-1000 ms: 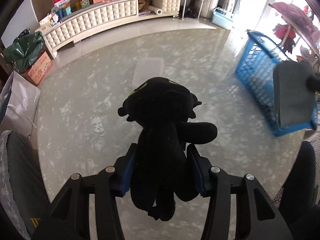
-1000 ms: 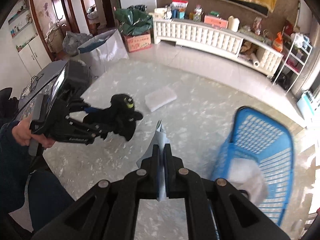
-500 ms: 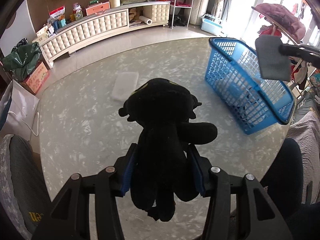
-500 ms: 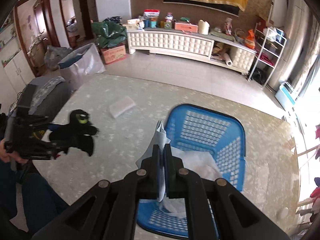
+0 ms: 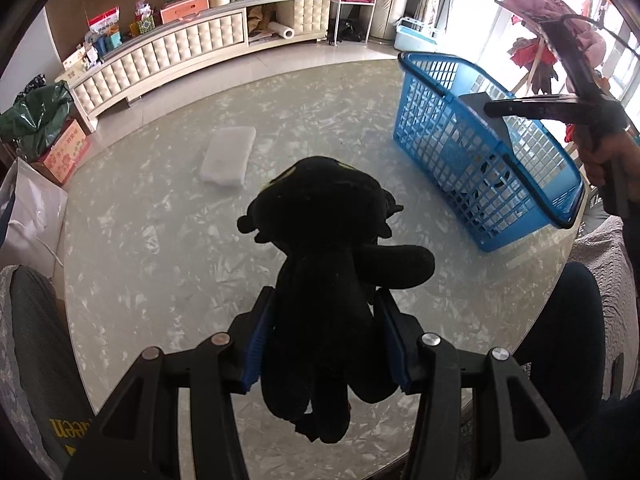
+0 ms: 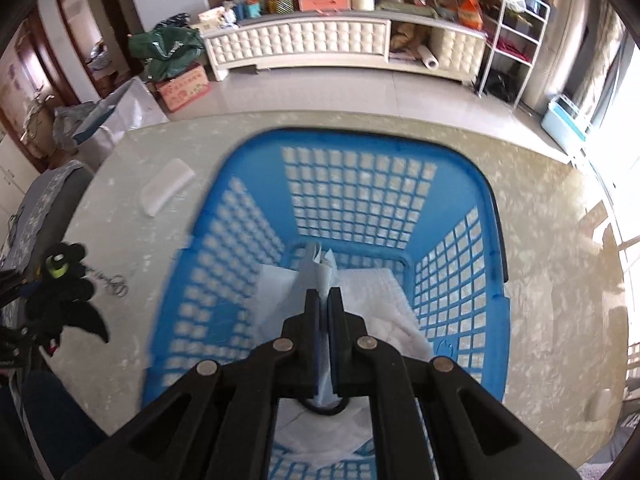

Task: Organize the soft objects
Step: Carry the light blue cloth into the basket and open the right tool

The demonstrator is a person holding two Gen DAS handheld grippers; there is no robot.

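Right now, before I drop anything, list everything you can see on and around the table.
plush toy: 1, black with a yellow-green eye, clamped in the left gripper above the table
white cloth: 1, pinched in the right gripper over the basket
basket: 1, blue, on the table, white padding inside
foam pad: 1, white, flat on the table, apart from the basket
table: 1, round, pale marbled
cabinet: 1, cream tufted, by the far wall, clutter on top
left gripper: black, blue pads, shut on the toy
right gripper: black, shut on the cloth
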